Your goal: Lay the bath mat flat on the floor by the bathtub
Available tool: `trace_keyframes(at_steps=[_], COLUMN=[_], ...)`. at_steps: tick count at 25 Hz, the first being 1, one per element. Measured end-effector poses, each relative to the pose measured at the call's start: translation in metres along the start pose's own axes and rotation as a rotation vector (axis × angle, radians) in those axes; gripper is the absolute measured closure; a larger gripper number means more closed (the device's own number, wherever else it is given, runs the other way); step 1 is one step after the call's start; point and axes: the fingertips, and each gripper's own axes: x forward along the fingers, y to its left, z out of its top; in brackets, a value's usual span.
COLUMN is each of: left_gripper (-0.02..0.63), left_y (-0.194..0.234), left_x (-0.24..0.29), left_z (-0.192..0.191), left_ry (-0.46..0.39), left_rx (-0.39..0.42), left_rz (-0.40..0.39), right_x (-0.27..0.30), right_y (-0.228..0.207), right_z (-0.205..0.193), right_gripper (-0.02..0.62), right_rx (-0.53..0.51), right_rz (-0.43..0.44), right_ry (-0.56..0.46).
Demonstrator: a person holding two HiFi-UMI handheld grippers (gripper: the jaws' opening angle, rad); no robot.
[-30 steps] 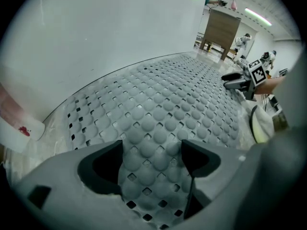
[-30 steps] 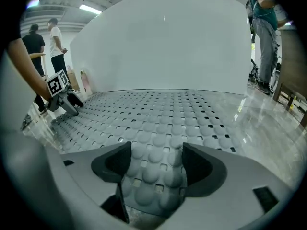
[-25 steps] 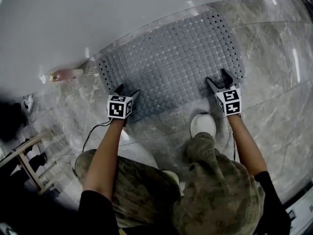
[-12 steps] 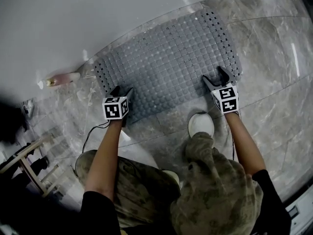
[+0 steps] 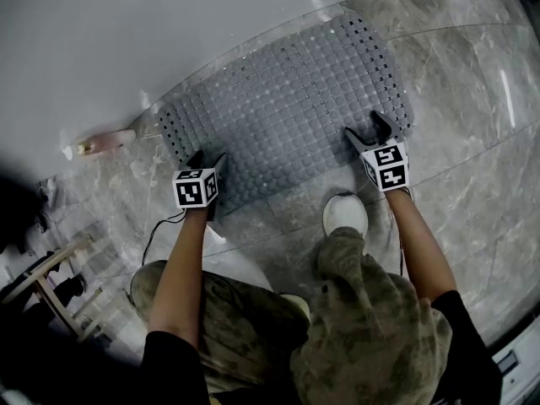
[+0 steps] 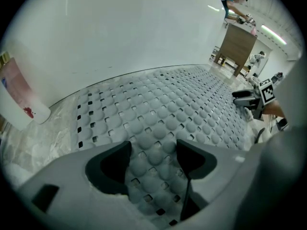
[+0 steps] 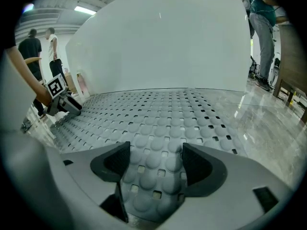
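Find the mat [image 5: 287, 108] spread on the floor [image 5: 472, 159], far edge along the tub [image 5: 101, 40], near edge toward the knees. Read the task as nearly done: no fold or curl in sight from above, bumps up, holes clear across the whole sheet.

Note the left claw [image 5: 209, 157] released over the near left corner, jaws apart, only the bumpy surface showing between them and nothing pinched. Note the right claw [image 5: 364, 127] released too, over the near right edge, jaws apart above the mat.

To finish well:
- Check each corner from the claw views; look low along the surface for any lifted lip, above all at the far side by the tub, hard to judge from above.
- Press down lightly with the jaw tips along the near edge if a lip shows; avoid clenching, likely to pucker the soft sheet.
- Lift both claws straight up, tips clear of the holes, so as not to drag a corner.
- Mind the bottle [image 5: 105, 142] at the far left and the shoe [image 5: 346, 213] just beside the near edge; avoid nudging the mat with either.
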Motion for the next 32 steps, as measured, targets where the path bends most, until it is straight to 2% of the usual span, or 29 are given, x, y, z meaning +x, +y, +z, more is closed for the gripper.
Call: trace_keyframes(at_steps=[6, 16, 19, 21, 23, 29, 32], left_gripper=[0.290, 0.291, 0.290, 0.219, 0.219, 0.195, 0.189], left_y=[0.000, 0.002, 0.006, 0.013, 0.023, 0.039, 0.022], left_x=[0.002, 0.003, 0.005, 0.007, 0.010, 0.014, 0.010], left_z=[0.000, 0.003, 0.014, 0.039, 0.063, 0.064, 0.046], left_ry=[0.009, 0.073, 0.029, -0.059, -0.110, -0.105, -0.055], left_rx=[-0.006, -0.020, -0.029, -0.039, -0.097, -0.201, -0.186], left_rz=[0.003, -0.027, -0.027, -0.013, -0.019, 0.025, 0.029], right_x=[0.003, 0.007, 0.015, 0.019, 0.022, 0.025, 0.021], right_y=[-0.004, -0.011, -0.015, -0.017, -0.017, -0.015, -0.008], right_z=[0.003, 0.009, 0.018, 0.023, 0.026, 0.030, 0.029], right_gripper=[0.288, 0.290, 0.290, 0.290, 0.290, 0.290, 0.290], right_rx=[0.014, 0.043, 0.032, 0.035, 0.035, 0.040, 0.018], right_rz=[0.010, 0.010, 0.016, 0.024, 0.025, 0.014, 0.026], right_ry=[0.000, 0.000, 0.003, 0.005, 0.008, -0.004, -0.006])
